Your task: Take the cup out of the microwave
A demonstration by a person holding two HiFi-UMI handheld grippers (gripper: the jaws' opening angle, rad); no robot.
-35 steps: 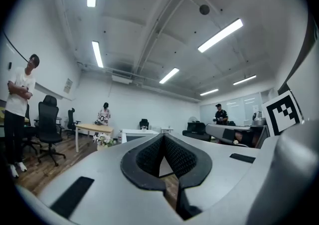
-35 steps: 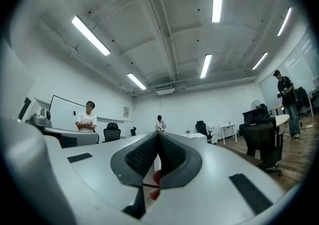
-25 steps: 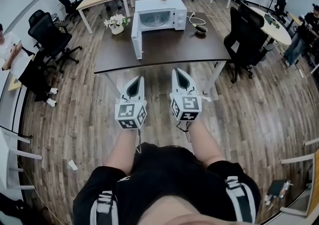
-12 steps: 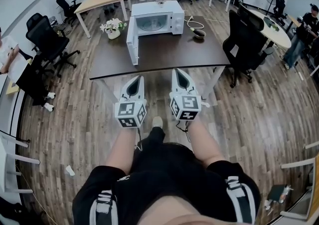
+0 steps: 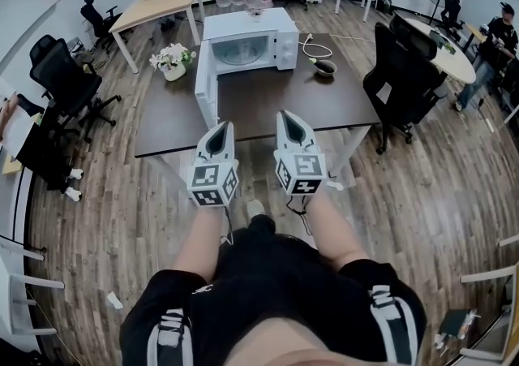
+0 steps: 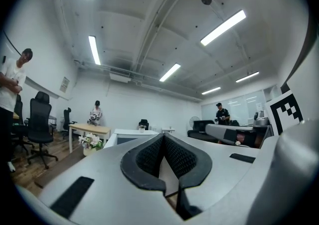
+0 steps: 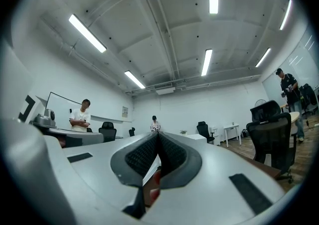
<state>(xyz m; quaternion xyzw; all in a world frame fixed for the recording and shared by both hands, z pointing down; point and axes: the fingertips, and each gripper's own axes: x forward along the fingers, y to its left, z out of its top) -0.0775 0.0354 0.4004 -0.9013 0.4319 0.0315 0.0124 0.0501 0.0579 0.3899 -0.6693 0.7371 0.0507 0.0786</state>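
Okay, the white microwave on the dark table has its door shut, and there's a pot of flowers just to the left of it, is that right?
Not quite. The microwave has its door open, swung out to the left, as the head view shows. The rest holds: it sits on the dark table, with the flowers to its left.

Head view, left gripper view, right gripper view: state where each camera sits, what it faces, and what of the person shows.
Head view: on the person's head, facing steeply down at the table and open microwave; both forearms, the left hand-held gripper and right hand-held gripper show.
Left gripper view: on the left hand-held gripper, looking past its shut jaws at the microwave.
Right gripper view: on the right hand-held gripper, looking past shut jaws across the room.
Shared: head and left gripper views both show the flowers.
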